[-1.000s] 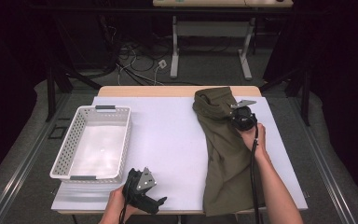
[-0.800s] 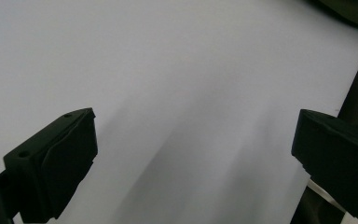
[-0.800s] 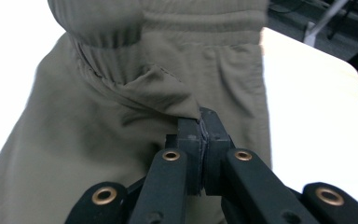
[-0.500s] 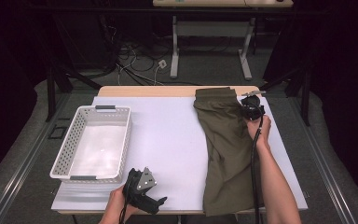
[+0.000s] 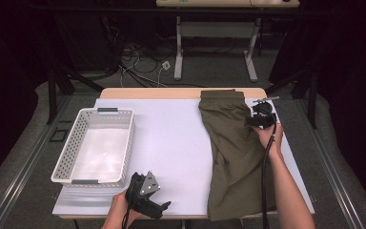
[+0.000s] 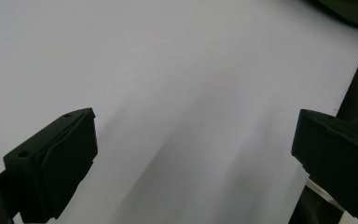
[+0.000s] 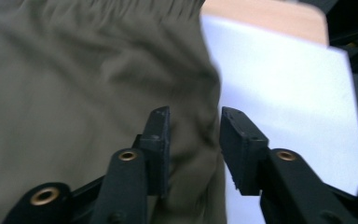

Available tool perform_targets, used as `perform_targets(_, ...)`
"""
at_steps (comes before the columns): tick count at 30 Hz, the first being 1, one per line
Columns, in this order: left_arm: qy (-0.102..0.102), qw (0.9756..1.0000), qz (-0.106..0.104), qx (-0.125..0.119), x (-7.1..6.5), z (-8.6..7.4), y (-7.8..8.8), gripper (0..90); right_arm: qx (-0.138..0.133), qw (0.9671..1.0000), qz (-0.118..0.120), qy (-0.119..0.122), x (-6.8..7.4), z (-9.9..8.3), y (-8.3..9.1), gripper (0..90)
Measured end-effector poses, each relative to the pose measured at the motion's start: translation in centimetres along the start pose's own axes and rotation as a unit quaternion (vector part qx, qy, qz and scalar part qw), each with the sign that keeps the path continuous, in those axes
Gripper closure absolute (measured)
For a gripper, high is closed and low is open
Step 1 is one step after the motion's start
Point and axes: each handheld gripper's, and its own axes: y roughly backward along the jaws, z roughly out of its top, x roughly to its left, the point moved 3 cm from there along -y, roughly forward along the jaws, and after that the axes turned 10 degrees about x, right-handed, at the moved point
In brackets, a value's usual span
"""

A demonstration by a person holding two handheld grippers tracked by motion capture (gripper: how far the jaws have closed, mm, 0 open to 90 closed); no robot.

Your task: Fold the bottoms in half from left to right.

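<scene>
High view: olive trousers (image 5: pixel 233 157) are lying flat along the right side of the desk (image 5: pixel 171 138), the right claw (image 5: pixel 259 116) hovering at their far right edge.
Left claw view: left claw (image 6: pixel 193 154) is gaping wide, holding nothing.
Right claw view: jaws have just been opening, cloth edge (image 7: pixel 193 135) between them, unpinched.
Handling: looking soft, light, floppy; the waistband (image 7: pixel 121 9) is looking like the firmest hold.

text: none legible | labels: none | numbers: none
</scene>
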Motion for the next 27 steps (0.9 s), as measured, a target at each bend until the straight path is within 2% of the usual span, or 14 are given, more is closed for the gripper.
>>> perform_targets(2, -0.001, 1.0, 0.002, 0.0, 0.0, 0.0, 0.0, 0.0, 0.006, 1.0, 0.004, 0.004, 0.0, -0.5, 0.1, 60.5)
perform_targets(5, 0.001, 1.0, 0.0, 0.001, 0.0, 0.0, 0.0, 0.0, 0.031, 0.9994, 0.011, 0.008, -0.2, -2.5, 0.7, 59.8)
perform_targets(6, -0.001, 1.0, 0.0, 0.001, -0.1, 0.0, 0.0, 0.0, 0.031, 0.9994, 0.011, 0.008, -0.2, -2.5, 0.7, 59.8)
perform_targets(11, -0.005, 1.0, -0.001, 0.008, -0.1, 0.1, -0.1, 0.0, 0.048, 0.9987, 0.014, 0.012, -0.3, -4.9, 0.7, 60.2)
perform_targets(12, -0.002, 1.0, -0.001, 0.002, -0.2, 0.1, -0.2, 0.0, 0.053, 0.9984, 0.008, 0.015, -0.4, -5.3, 0.6, 61.3)
perform_targets(15, -0.005, 1.0, -0.004, 0.005, -0.3, 0.1, -0.2, 0.0, 0.059, 0.9981, 0.016, 0.01, -0.6, -5.7, 0.1, 66.9)
perform_targets(16, -0.007, 1.0, -0.003, 0.004, -0.3, 0.1, -0.2, 0.0, 0.065, 0.9977, 0.014, 0.016, -0.5, -6.0, -0.2, 70.8)
perform_targets(18, -0.007, 1.0, -0.003, 0.005, -0.3, 0.1, -0.1, 0.0, 0.066, 0.9976, 0.013, 0.02, -0.6, -6.1, -0.3, 73.2)
perform_targets(21, -0.005, 1.0, 0.0, 0.003, -0.1, 0.0, -0.1, 0.0, 0.054, 0.9983, 0.012, 0.017, -0.5, -6.2, -0.2, 83.3)
perform_targets(27, -0.006, 1.0, 0.0, 0.003, -0.1, 0.0, 0.0, 0.0, 0.039, 0.999, 0.015, 0.015, -0.4, -6.2, 0.4, 86.1)
